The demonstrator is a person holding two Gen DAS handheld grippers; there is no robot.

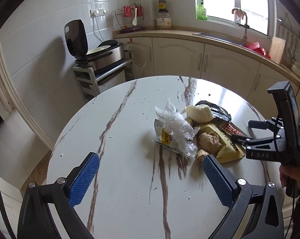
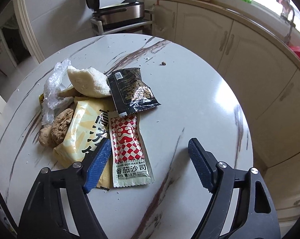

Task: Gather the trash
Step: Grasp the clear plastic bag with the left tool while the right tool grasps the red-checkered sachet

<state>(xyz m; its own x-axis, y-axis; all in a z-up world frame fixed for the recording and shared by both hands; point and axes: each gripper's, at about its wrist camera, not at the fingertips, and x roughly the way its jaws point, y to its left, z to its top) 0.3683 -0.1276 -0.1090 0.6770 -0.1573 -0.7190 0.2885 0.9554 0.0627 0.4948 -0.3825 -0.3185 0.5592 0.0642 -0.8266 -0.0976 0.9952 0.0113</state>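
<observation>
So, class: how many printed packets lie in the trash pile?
3 clearly: the black packet farthest, the red-checked sauce sachet nearest, the yellow packet left of it. Clear plastic may hide another.

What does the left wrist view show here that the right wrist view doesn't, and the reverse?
Only the left wrist view: the right claw from outside, over the pile's far edge, the hand holding it, the sink and the wall sockets.

Only the right wrist view: the whole tomato sauce sachet, print readable, lying between the right claw's open fingers, and a dark crumb alone on the table.

Both: the marble table, clear crumpled plastic, white bun, black wrapper, yellow packet, rice cooker.
</observation>
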